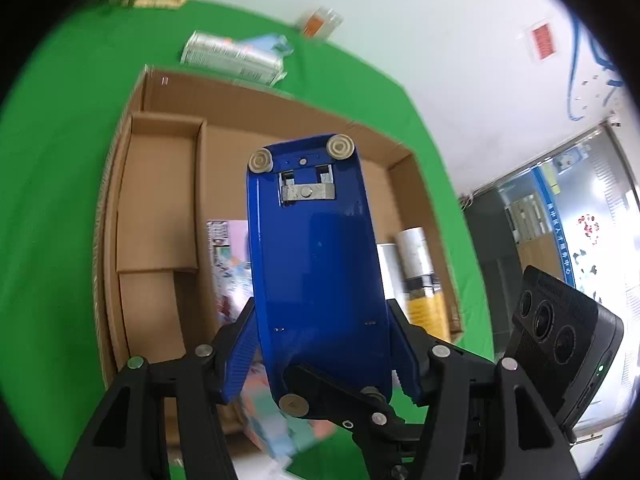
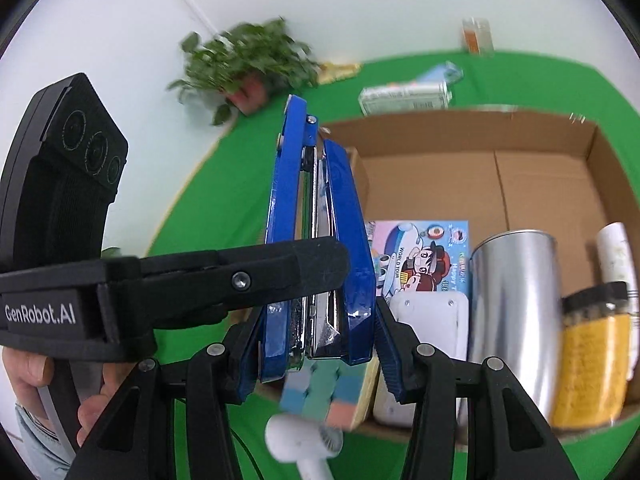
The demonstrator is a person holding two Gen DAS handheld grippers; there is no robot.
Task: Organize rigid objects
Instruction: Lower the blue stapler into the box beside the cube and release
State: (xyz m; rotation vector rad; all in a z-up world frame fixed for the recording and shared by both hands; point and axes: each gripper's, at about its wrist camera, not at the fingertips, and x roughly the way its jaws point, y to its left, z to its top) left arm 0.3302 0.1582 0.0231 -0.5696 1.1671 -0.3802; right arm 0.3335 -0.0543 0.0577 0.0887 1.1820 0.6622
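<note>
A blue stapler (image 1: 316,264) is held in the air over an open cardboard box (image 1: 160,208). My left gripper (image 1: 320,344) is shut on its wide sides, its underside with two rubber feet facing the camera. In the right wrist view the stapler (image 2: 320,240) shows edge-on, and my right gripper (image 2: 316,344) is shut on its top and bottom faces. The left gripper's finger (image 2: 248,276) crosses in front of it there. The box (image 2: 540,184) holds a picture book (image 2: 424,256), a metal cup (image 2: 512,312) and a yellow jar (image 2: 592,360).
The box stands on a green cloth (image 1: 52,200). Behind it lie a flat packet (image 1: 232,56) and a small clear container (image 1: 320,24). A potted plant (image 2: 248,64) stands at the back left. A white handheld fan (image 2: 304,444) and a pastel block (image 2: 328,392) lie near the box's front.
</note>
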